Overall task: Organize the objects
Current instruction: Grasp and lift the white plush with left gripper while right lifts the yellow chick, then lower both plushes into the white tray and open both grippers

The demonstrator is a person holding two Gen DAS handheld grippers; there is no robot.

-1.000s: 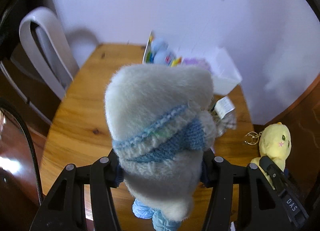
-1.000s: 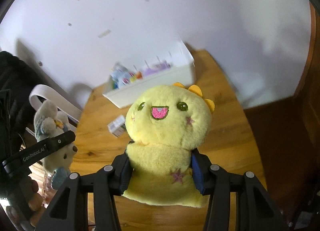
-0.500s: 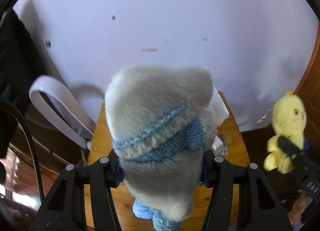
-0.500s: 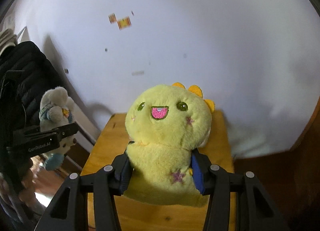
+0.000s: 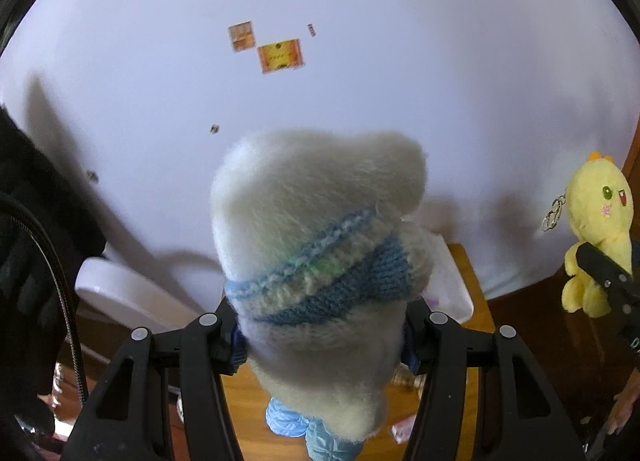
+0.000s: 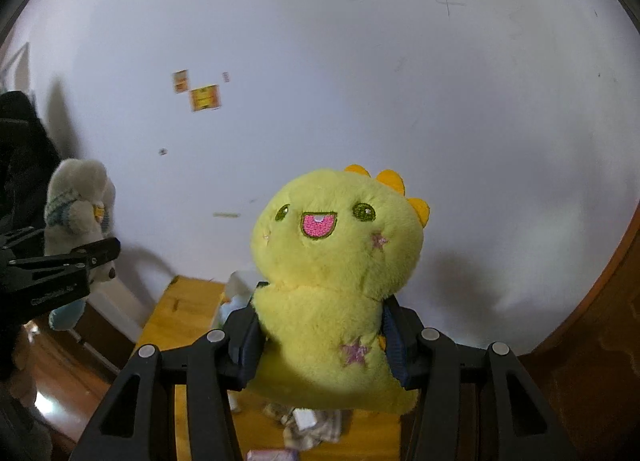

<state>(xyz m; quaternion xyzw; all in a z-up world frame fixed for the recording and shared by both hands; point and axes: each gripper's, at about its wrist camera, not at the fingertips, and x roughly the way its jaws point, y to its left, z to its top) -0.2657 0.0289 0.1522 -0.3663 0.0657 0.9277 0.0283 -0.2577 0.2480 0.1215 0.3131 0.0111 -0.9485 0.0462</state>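
My left gripper (image 5: 320,345) is shut on a white plush animal (image 5: 320,229) with a blue knitted scarf and blue feet, held high above the table. The same plush shows at the left of the right wrist view (image 6: 78,201). My right gripper (image 6: 320,345) is shut on a yellow plush dinosaur (image 6: 336,261) with a pink mouth and orange spikes, also held high. The dinosaur shows at the right edge of the left wrist view (image 5: 596,229), with a metal key ring hanging from it.
A wooden table (image 6: 184,313) lies far below, against a white wall (image 6: 360,61) with small stickers. A white bin (image 5: 452,281) stands on it, mostly hidden behind the white plush. Small items and a checked cloth (image 6: 312,425) lie on the table. A white chair back (image 5: 120,289) stands at the left.
Both grippers have risen and tilted upward with their plush toys. The table has dropped low in both views and the wall now fills them.
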